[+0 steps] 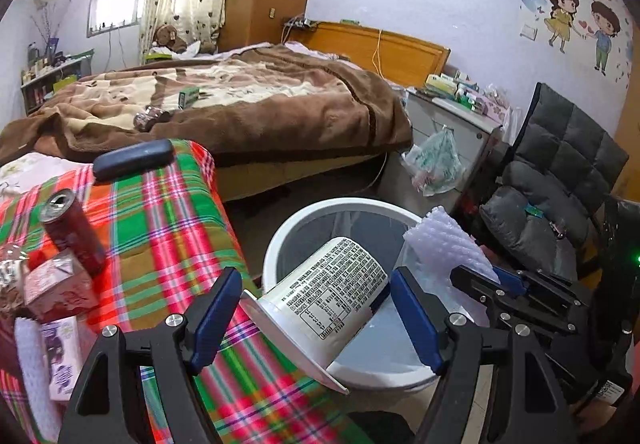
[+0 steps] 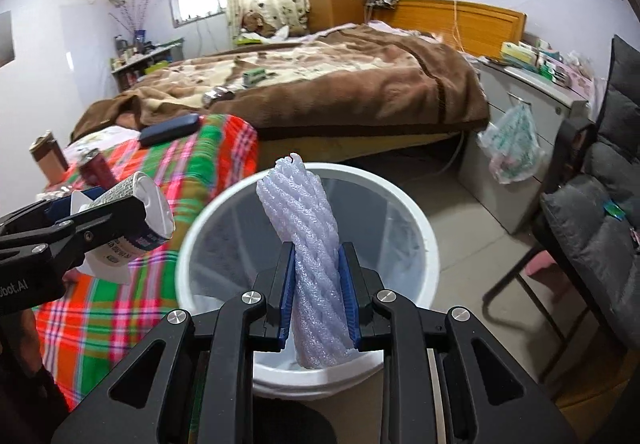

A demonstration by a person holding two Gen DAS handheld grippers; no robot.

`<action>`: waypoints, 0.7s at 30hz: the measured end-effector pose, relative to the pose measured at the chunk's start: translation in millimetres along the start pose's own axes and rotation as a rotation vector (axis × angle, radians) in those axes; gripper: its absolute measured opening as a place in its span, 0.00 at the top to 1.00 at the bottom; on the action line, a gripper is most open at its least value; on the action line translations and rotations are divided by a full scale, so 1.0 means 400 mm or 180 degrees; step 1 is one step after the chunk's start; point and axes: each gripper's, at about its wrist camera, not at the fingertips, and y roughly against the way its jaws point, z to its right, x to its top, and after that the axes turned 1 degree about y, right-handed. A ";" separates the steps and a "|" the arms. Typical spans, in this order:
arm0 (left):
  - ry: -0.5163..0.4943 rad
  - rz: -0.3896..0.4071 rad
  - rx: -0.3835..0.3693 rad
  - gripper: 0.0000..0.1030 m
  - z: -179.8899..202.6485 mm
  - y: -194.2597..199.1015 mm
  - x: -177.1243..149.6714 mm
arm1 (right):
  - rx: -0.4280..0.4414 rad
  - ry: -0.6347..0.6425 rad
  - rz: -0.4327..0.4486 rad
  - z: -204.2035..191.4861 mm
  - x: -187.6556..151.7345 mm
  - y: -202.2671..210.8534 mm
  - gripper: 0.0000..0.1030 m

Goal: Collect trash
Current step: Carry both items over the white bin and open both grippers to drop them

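My left gripper [image 1: 316, 318] is shut on a white paper cup [image 1: 332, 296] with black print, held tilted at the rim of a white trash bin [image 1: 280, 240]. My right gripper [image 2: 318, 294] is shut on a roll of pale purple foam netting [image 2: 308, 244], held upright over the bin [image 2: 420, 220]. The foam netting [image 1: 444, 240] and the right gripper [image 1: 520, 292] also show in the left wrist view, to the right of the cup. The left gripper [image 2: 92, 220] with the cup [image 2: 140, 212] shows at the left of the right wrist view.
A plaid cloth [image 1: 168, 236] covers a surface at left, with a red can [image 1: 72, 228], a pink carton [image 1: 60, 288], a small box [image 1: 64, 356] and a dark case [image 1: 134, 160]. A bed [image 1: 240, 100] lies behind. A grey chair [image 1: 560, 180] and a hanging plastic bag [image 1: 436, 160] are at right.
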 end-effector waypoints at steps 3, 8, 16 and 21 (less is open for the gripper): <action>-0.0012 -0.0085 -0.0004 0.25 0.011 -0.042 0.004 | -0.0058 -0.0007 -0.0059 0.014 -0.003 -0.014 0.78; -0.0042 -0.0151 0.0044 0.25 0.017 -0.076 0.004 | -0.0132 -0.0036 -0.0144 0.038 -0.004 -0.035 0.75; 0.0023 -0.0163 0.0137 0.24 -0.001 -0.079 0.007 | -0.0211 0.0075 -0.0174 0.033 -0.006 -0.038 0.44; 0.0022 -0.0099 0.0161 0.22 -0.008 -0.046 0.004 | -0.0226 0.0061 -0.0162 0.030 -0.004 -0.032 0.44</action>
